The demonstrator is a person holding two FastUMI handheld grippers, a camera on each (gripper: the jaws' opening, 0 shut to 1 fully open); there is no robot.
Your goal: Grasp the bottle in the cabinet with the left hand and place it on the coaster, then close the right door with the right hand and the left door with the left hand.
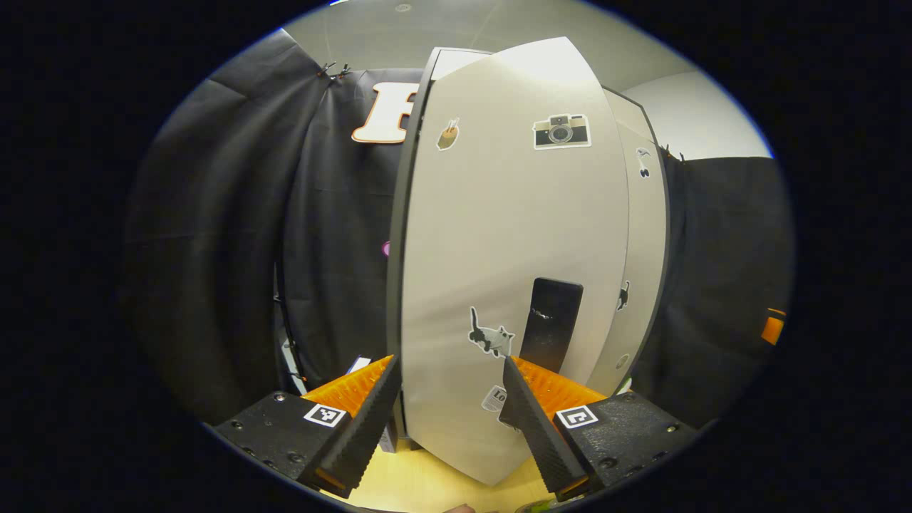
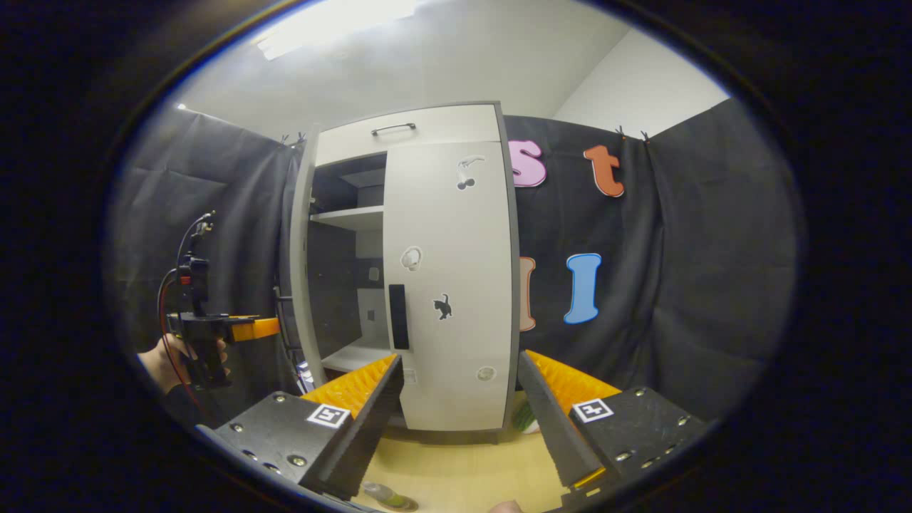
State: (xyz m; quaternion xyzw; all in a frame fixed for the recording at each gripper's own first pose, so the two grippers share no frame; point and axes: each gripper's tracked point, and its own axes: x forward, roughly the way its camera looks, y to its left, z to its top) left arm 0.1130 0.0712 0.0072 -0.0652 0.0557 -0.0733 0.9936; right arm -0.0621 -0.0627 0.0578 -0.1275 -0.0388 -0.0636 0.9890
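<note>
**Right door shut, left door part open, bottle down at the table's near edge**

The left gripper (image 1: 450,399) sat right up against the left door (image 1: 499,271), jaws spread wide and holding nothing, one finger on either side of the door's lower part. That pale door stood angled toward the camera, its dark handle (image 1: 550,324) just above the right-hand finger, a cat sticker (image 1: 490,336) beside the handle and a camera sticker (image 1: 561,132) up high. Behind its far edge ran the right door (image 1: 645,263), also pale, with small stickers of its own.

Over in the right gripper view, the right gripper (image 2: 459,406) hung back from the cabinet (image 2: 410,128), jaws wide apart and empty. The right door (image 2: 449,285) lay flat across the front, closed, with its dark handle (image 2: 397,315) at the inner edge. The left door (image 2: 299,271) swung out edge-on, and the shelves (image 2: 349,217) showed in the gap. Off to the left a hand (image 2: 174,360) gripped the other gripper (image 2: 253,328), which pointed toward that open door.

The bottle (image 2: 385,495) showed only as a sliver at the bottom of the right gripper view, on the wooden table (image 2: 463,463), well in front of the cabinet; whether a coaster lay under it could not be told
</note>
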